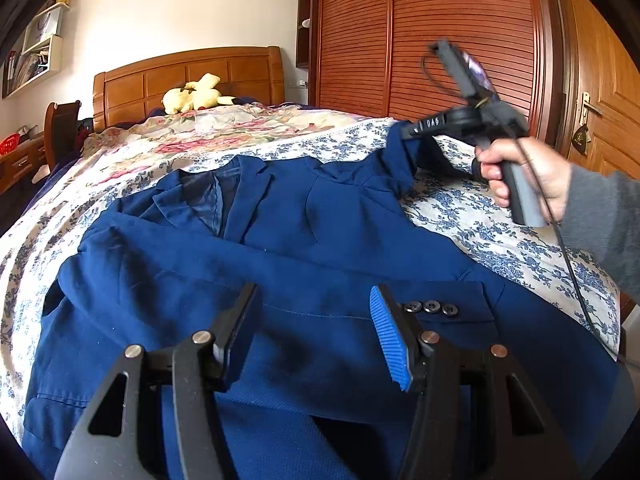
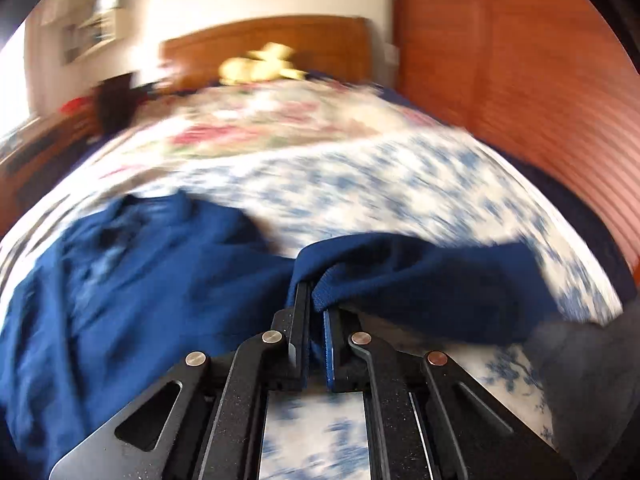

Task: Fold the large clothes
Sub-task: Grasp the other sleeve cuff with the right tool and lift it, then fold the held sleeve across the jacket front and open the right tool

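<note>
- The blue jacket [image 1: 304,248] lay spread, front up, on the bed [image 1: 500,232], filling the left wrist view from its centre down to 6 o'clock, with its collar toward 11 o'clock and three cuff buttons [image 1: 431,307] near 4 o'clock.
- The right gripper [image 2: 316,312] was clamped on a fold of the jacket's sleeve or shoulder edge, which rose off the bedcover toward 2 o'clock in the left wrist view; the person's hand [image 1: 520,176] gripped its handle.
- The left gripper [image 1: 312,336] hovered over the jacket's lower front, jaws apart and nothing between them.
- The cloth looked soft but fairly heavy, a woven suiting that would probably drape and drag rather than slide; shoulder seams, cuffs and hem corners seemed the surest places to pinch.
- The bedcover was a blue-flowered white sheet, with a pink floral quilt [image 1: 192,136] beyond at 11 o'clock, soft enough to wrinkle under a pull.
- A wooden headboard [image 1: 188,76] and yellow plush toy [image 1: 192,98] sat at 11 o'clock, and a louvred wardrobe [image 1: 432,32] at 1 o'clock.
</note>
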`<state>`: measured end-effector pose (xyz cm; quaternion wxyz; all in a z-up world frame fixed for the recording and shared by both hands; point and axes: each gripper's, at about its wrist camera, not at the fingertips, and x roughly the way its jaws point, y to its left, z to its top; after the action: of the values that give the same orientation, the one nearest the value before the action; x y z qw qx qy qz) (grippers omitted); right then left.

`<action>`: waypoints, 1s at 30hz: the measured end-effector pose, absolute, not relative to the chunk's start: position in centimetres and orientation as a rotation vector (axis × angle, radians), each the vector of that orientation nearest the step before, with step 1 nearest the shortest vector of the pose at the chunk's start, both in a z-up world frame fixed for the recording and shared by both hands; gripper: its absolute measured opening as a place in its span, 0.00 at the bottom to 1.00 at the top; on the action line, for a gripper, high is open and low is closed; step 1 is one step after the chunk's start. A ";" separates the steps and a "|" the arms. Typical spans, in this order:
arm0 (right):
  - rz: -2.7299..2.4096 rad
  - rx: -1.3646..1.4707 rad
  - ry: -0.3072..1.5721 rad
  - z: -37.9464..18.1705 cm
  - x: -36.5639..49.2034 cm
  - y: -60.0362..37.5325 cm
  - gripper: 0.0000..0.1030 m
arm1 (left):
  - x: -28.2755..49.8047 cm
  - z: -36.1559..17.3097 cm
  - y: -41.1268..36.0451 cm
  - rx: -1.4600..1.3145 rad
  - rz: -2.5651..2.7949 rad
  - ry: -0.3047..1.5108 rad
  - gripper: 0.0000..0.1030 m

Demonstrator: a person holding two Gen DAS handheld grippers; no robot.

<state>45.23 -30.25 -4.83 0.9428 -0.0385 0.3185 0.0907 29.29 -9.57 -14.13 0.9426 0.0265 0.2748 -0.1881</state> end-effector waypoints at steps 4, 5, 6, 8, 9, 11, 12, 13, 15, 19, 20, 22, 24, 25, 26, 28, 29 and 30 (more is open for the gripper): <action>0.336 -0.068 0.666 -4.4 42.1 -26.5 0.03 | 29.3 -14.1 -9.6 0.057 -0.383 0.561 0.54; 0.362 -0.072 0.686 -4.7 41.5 -25.7 0.03 | 29.3 -14.2 -9.6 0.058 -0.383 0.561 0.54; 0.375 -0.079 0.700 -5.0 40.9 -25.0 0.03 | 29.3 -14.2 -9.7 0.060 -0.382 0.560 0.54; 0.388 -0.085 0.724 -5.5 40.2 -24.2 0.05 | 29.2 -14.1 -9.6 0.059 -0.382 0.557 0.54; 0.388 -0.093 0.741 -5.7 39.9 -24.0 0.05 | 29.2 -14.1 -9.6 0.057 -0.381 0.556 0.54; 0.370 -0.113 0.765 -5.8 39.3 -23.8 0.11 | 29.2 -14.1 -9.6 0.055 -0.381 0.557 0.54; 0.362 -0.119 0.772 -5.5 39.0 -24.0 0.16 | 29.2 -14.1 -9.5 0.054 -0.381 0.560 0.54; 0.359 -0.121 0.772 -5.3 38.7 -24.2 0.30 | 29.3 -14.1 -9.5 0.054 -0.381 0.561 0.54; 0.351 -0.123 0.752 -4.5 37.9 -25.0 0.48 | 29.4 -14.1 -9.5 0.055 -0.380 0.564 0.54; 0.301 -0.112 0.707 -3.2 37.8 -27.5 0.52 | 29.4 -14.2 -9.6 0.058 -0.380 0.564 0.54; 0.286 -0.108 0.702 -3.0 38.0 -28.0 0.52 | 29.4 -14.2 -9.5 0.058 -0.380 0.564 0.54; 0.267 -0.080 0.697 -2.8 38.4 -29.3 0.52 | 29.4 -14.2 -9.6 0.057 -0.380 0.566 0.54; 0.249 -0.067 0.694 -2.7 38.5 -30.0 0.53 | 29.4 -14.2 -9.6 0.057 -0.380 0.566 0.54; 0.248 -0.068 0.691 -2.6 38.3 -30.2 0.53 | 29.4 -14.2 -9.6 0.058 -0.380 0.565 0.54; 0.255 -0.076 0.682 -2.5 38.1 -30.2 0.53 | 29.4 -14.2 -9.6 0.058 -0.380 0.565 0.54; 0.270 -0.105 0.655 -2.1 37.5 -29.8 0.53 | 29.5 -14.2 -9.6 0.059 -0.380 0.566 0.54; 0.276 -0.116 0.643 -1.9 37.2 -29.6 0.53 | 29.5 -14.2 -9.6 0.059 -0.380 0.567 0.54; 0.276 -0.118 0.636 -1.6 37.0 -29.4 0.53 | 29.5 -14.2 -9.6 0.060 -0.380 0.567 0.54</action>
<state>37.01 -29.45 -1.64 0.9387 -0.0578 0.3116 0.1354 29.46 -9.63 -14.24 0.9419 0.0294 0.2780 -0.1865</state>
